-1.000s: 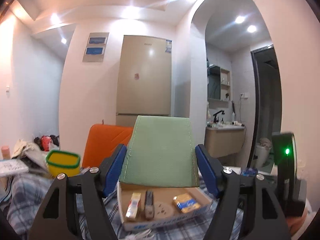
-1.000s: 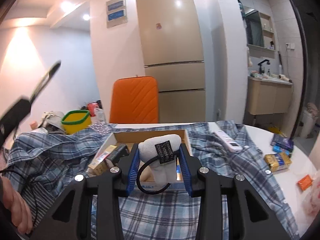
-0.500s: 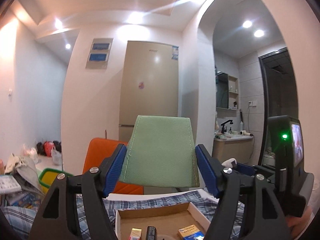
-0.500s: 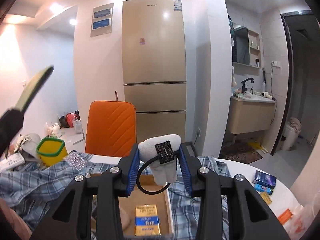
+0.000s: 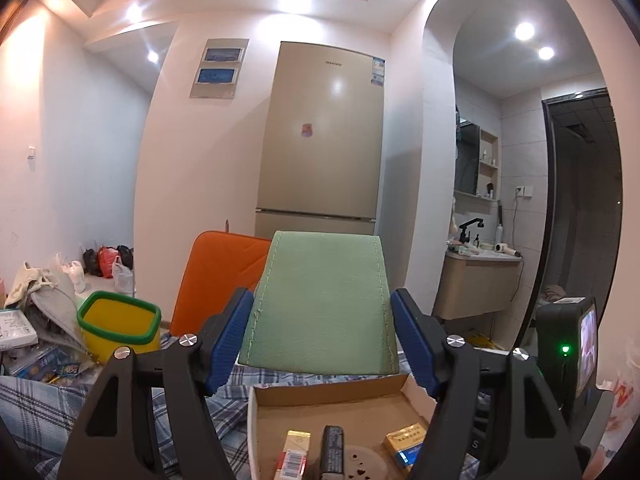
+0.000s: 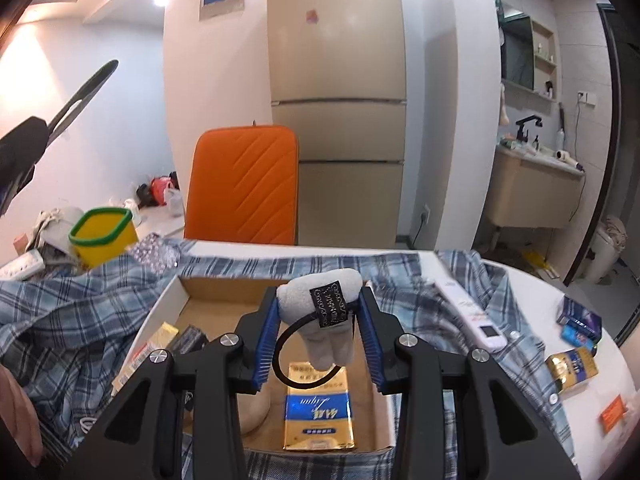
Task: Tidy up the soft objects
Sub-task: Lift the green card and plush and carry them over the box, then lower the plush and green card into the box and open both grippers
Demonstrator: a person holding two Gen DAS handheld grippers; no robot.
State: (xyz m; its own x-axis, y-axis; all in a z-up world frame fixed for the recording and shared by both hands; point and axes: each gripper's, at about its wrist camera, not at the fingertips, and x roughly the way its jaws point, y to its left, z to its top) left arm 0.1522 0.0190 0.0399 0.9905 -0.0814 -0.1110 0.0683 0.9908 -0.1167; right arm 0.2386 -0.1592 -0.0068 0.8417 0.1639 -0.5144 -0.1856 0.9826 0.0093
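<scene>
Tongs in both hands carry soft goods above a shallow brown cardboard box [image 6: 224, 292] that sits on a blue plaid cloth [image 6: 80, 320] spread over the white round table [image 6: 568, 304]. The left tongs [image 5: 322, 334] clamp a pale green stitched fabric pad [image 5: 322, 304] between blue ribbed fingers [image 5: 228, 334], the pad held flat and raised, with the box [image 5: 332, 400] just below and ahead of it. The right tongs [image 6: 318, 334] pinch a small grey plush tooth [image 6: 324, 312] bearing a black patterned label, a black elastic loop [image 6: 288, 360] dangling beneath it; the toy hangs directly over the box interior. Under the right tongs lies a gold-and-blue carton [image 6: 318, 412], flat on the box floor, with a gold-and-white packet [image 6: 160, 334] and a dark rectangular object at the box's left wall. To the right of these tongs, a white remote control [image 6: 472, 312] rests on the cloth. Beyond the box stand an orange quilted chair back [image 6: 244, 188] and a yellow tub with a green rim [image 6: 102, 236].
</scene>
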